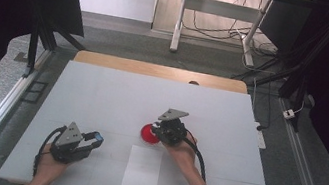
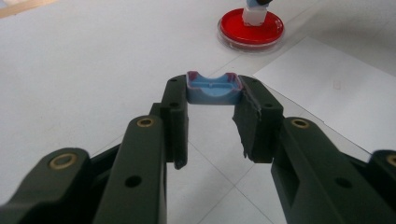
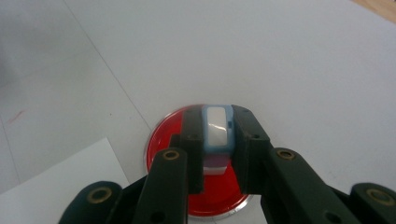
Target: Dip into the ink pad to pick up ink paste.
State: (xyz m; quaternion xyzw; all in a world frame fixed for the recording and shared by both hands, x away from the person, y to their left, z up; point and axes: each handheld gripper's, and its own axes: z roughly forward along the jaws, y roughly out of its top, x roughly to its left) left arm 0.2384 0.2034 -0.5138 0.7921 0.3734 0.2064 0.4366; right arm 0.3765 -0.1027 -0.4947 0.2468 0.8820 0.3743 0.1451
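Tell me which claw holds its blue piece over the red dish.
The right claw: its blue-and-white piece sits above the red dish. The left claw holds its blue cap over bare table.

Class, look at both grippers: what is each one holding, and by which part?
Left gripper: a small blue cap, clamped by its two ends. Right gripper: a blue-and-white stamp, by its sides, over the red ink dish.

Round red dish (image 3: 163, 140) sits on the white table, just beyond the white paper sheet (image 1: 142, 170). Blue-and-white stamp block (image 3: 217, 128) clamped upright over the dish. Shallow blue cap (image 2: 213, 88), open side up, pinched between 2 jaws.
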